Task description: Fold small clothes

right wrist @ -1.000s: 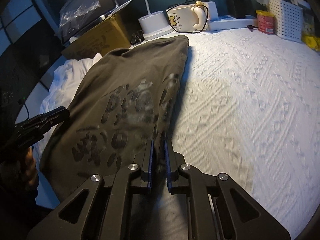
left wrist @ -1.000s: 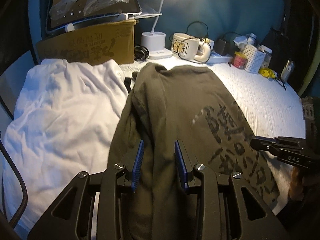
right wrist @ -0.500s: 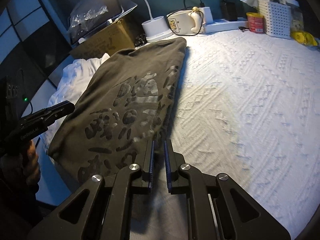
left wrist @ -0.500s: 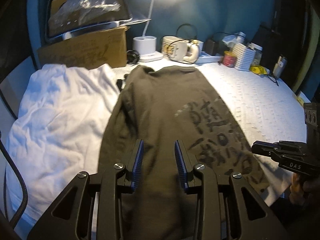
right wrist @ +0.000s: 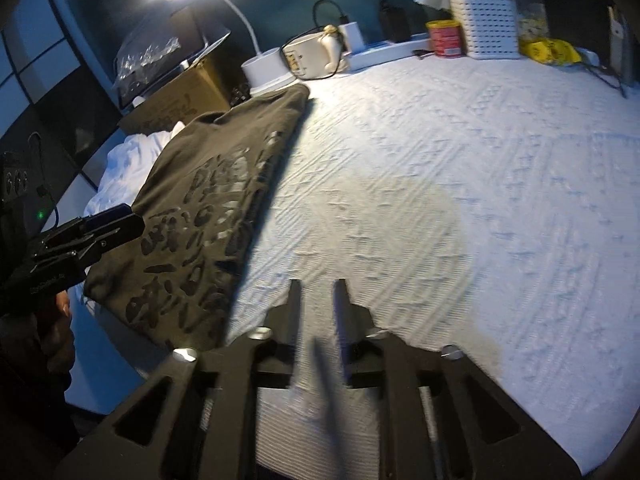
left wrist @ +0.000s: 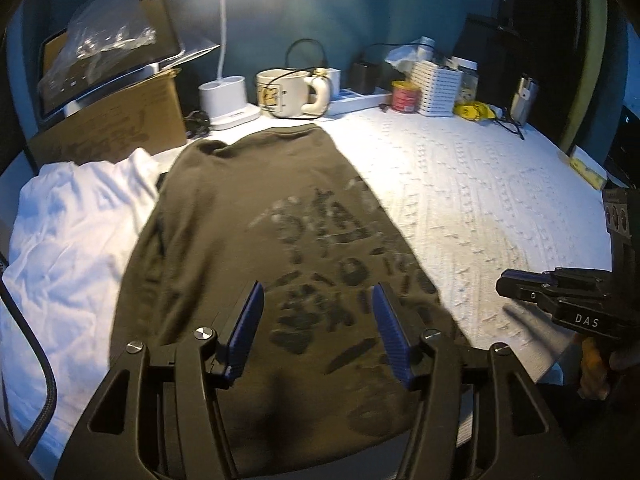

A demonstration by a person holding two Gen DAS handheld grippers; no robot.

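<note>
An olive shirt (left wrist: pixel 248 240), soft and matte with a cracked dark print, was laid folded lengthwise on a white knit-patterned bedspread (left wrist: pixel 480 200), a crumpled white garment (left wrist: pixel 68 240) at its 9 o'clock. The left gripper (left wrist: pixel 318 320) was seen opening over the shirt's hem, nothing pinched; earlier it was narrower. The right gripper (right wrist: pixel 316 304), opening too, had released the cloth held before and was over bare bedspread.

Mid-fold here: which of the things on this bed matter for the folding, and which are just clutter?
For the job:
olive shirt, lying flat
white garment beside it
left gripper, jaws opening, nothing clamped
right gripper, jaws opening over bare bedspread

Lying about:
cardboard box
lamp
mug
red tin
white basket
</note>
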